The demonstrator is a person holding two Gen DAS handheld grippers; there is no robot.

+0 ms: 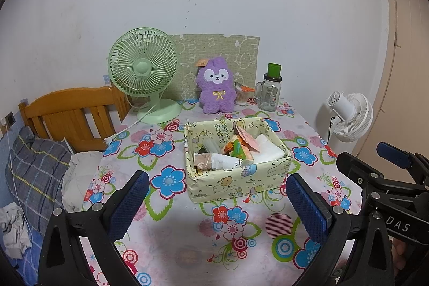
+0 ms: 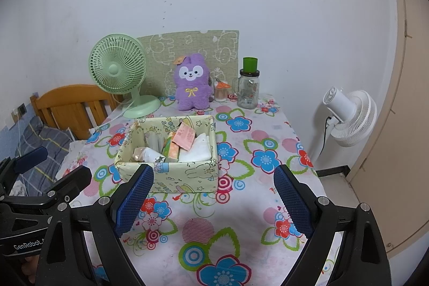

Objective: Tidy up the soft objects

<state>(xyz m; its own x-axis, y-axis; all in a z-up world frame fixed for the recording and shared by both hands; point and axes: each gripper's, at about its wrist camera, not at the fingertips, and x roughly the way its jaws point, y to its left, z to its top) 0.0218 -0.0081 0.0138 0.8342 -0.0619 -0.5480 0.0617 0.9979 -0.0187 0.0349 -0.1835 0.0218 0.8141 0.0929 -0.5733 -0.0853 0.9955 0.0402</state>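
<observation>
Purple plush toy (image 1: 215, 85) sits upright at the bench's far edge, frame centre, behind the paper-wrapped box (image 1: 236, 180) holding packets and white tissue. Left claw (image 1: 218, 201) and right claw (image 2: 213, 201) hover spread and empty. This fits either tidying ahead or sorting finished.

Each black plastic gripper, left (image 1: 217, 203) and right (image 2: 213, 201), bore blue textured pads (image 1: 128, 204), silver screws (image 1: 97, 206) and white lettering (image 1: 398, 227).

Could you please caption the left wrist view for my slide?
Open left gripper hovers before a paper-wrapped box on a floral tablecloth, purple plush toy behind.
</observation>
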